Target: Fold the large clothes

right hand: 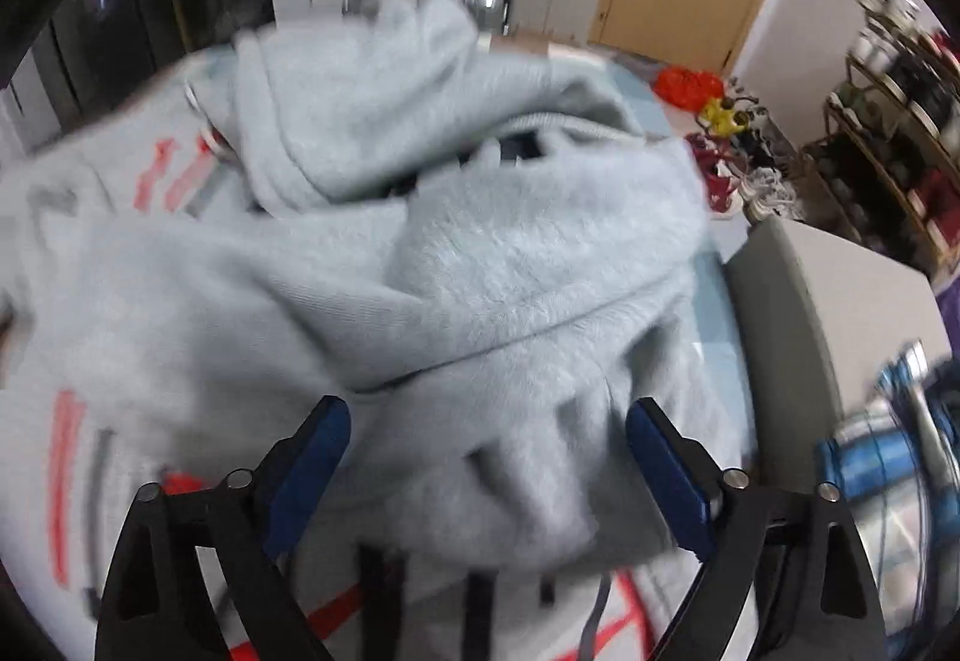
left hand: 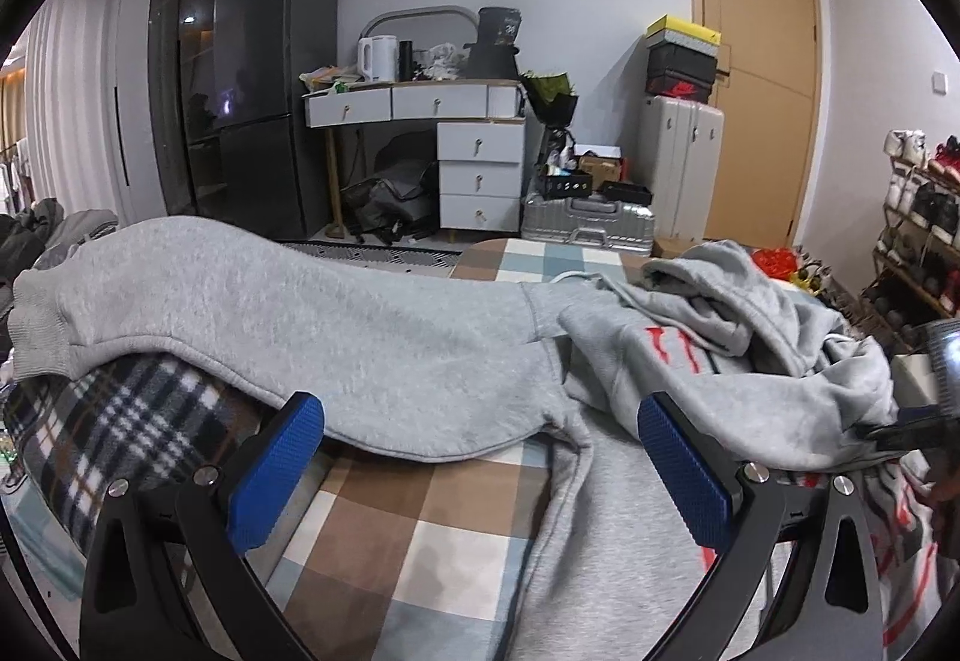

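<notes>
The left gripper (left hand: 480, 457) stands spread, its blue pads clear of the grey fleece hoodie with red print (left hand: 372, 337), whose sleeve stretches leftward over a plaid blanket (left hand: 120, 421). The right gripper (right hand: 486, 457) is also wide apart above the bunched hood, pinching nothing. The hoodie lies on a checked brown-and-blue bedcover (left hand: 408, 529). Behind, white drawers (left hand: 480, 175) are all closed.

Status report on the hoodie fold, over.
Left gripper open, over the hem. Right gripper open, nothing pinched. Grey hoodie on the checked sheet: one sleeve stretched out, hood end bunched. Nothing in the way.
</notes>
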`<move>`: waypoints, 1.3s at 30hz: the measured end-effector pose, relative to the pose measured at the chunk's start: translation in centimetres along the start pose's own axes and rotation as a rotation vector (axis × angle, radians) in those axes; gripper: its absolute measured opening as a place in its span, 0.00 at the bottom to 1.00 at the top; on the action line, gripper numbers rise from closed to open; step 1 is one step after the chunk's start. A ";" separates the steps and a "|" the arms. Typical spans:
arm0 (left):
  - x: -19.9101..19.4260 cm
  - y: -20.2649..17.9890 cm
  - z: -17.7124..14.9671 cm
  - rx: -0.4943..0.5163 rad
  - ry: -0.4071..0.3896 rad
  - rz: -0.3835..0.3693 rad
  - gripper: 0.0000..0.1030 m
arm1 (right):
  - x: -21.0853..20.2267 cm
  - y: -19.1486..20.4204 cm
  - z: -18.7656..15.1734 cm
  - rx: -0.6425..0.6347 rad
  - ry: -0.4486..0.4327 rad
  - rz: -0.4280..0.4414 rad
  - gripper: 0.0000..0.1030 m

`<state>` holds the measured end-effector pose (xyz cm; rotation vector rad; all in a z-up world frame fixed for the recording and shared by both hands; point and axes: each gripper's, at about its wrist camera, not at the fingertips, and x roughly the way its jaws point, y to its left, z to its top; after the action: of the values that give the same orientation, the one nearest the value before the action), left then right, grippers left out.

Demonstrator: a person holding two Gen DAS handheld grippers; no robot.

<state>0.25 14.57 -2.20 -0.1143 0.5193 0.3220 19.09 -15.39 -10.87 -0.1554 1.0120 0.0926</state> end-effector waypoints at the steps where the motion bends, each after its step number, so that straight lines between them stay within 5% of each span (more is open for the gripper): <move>1: 0.0 0.0 -0.1 0.000 0.005 0.003 0.99 | -1.4 0.0 -0.3 0.012 -0.033 0.027 0.92; 10: -2.8 0.0 -0.4 -0.034 -0.059 -0.012 0.99 | -17.6 2.4 -9.8 0.134 -0.536 0.532 1.00; 12: -4.1 0.6 0.0 -0.056 -0.084 -0.020 0.99 | -19.6 3.0 -12.2 0.113 -0.644 0.587 1.00; 16: -6.7 3.7 1.5 -0.096 -0.110 -0.075 0.99 | -21.9 4.8 -13.4 -0.009 -0.721 0.558 1.00; 21: -8.9 13.4 2.8 -0.329 -0.081 -0.032 0.99 | -21.5 4.8 -13.6 0.022 -0.686 0.694 1.00; 28: -7.7 25.0 2.3 -0.635 0.037 -0.075 0.99 | -20.5 3.9 -13.5 0.087 -0.666 0.813 1.00; 35: -3.6 28.9 0.7 -0.840 0.160 -0.092 0.99 | -20.0 3.2 -13.6 0.129 -0.666 0.826 1.00; 39: -0.6 28.2 0.2 -0.890 0.273 -0.239 0.99 | -19.5 2.8 -13.4 0.156 -0.656 0.833 1.00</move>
<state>-9.45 41.03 -2.47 -1.0873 0.5935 0.2848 -2.84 -15.02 -1.55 0.4301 0.3674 0.7711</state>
